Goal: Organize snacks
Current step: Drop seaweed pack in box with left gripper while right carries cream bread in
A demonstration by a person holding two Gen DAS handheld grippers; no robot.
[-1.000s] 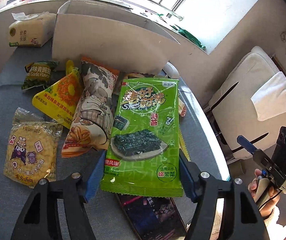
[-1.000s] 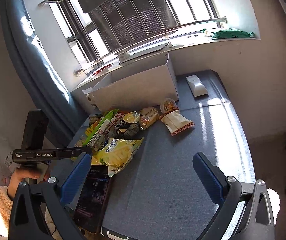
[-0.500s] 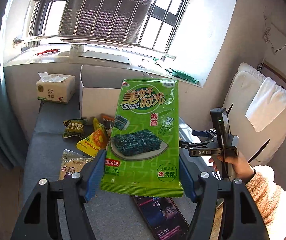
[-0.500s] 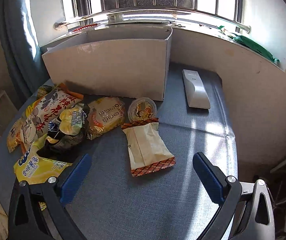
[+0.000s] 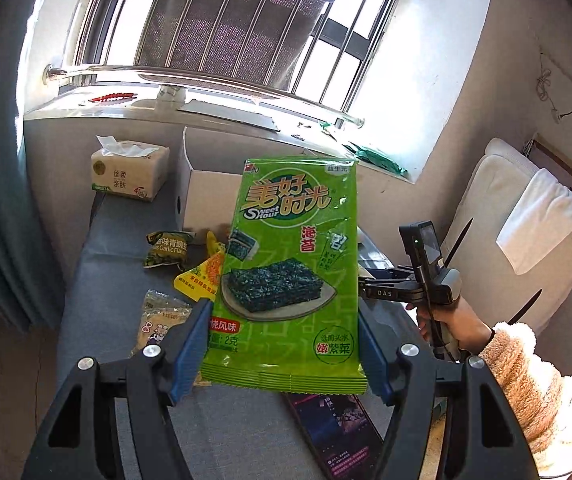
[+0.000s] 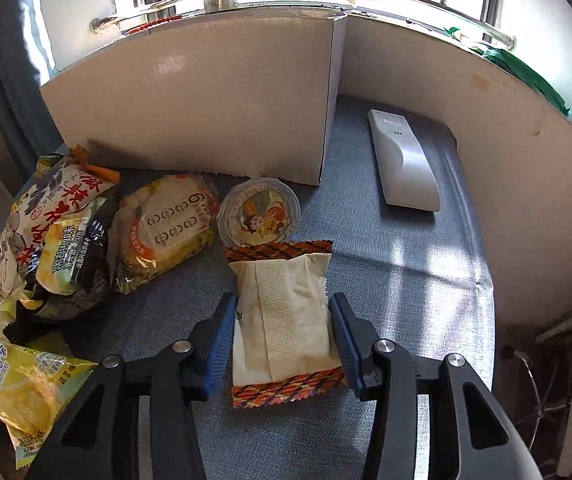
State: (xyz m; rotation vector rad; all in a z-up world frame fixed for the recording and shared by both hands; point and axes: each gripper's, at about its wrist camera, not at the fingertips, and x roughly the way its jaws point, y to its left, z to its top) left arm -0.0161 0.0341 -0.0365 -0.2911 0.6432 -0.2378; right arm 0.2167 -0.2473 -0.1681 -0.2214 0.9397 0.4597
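Observation:
My left gripper (image 5: 284,354) is shut on a green seaweed snack pack (image 5: 286,272) and holds it upright, high above the blue-grey table (image 5: 126,320). Behind it stands the open white cardboard box (image 5: 210,200). My right gripper (image 6: 282,340) is low over the table, its jaws closed in on both sides of a cream snack packet with orange patterned ends (image 6: 286,316) that lies flat. The right gripper also shows in the left wrist view (image 5: 406,288), held by a hand.
Loose snack bags lie left of the box: a peas bag (image 5: 168,248), a yellow chips bag (image 6: 26,384), a cracker pack (image 6: 166,228) and a round jelly cup (image 6: 258,212). A white remote (image 6: 402,164) lies right of the box (image 6: 206,100). A tissue pack (image 5: 130,174) and a phone (image 5: 334,428) lie nearby.
My left gripper has lifted the seaweed pack from the pile up into the air. My right gripper has moved toward the box and closed its jaws around the cream packet.

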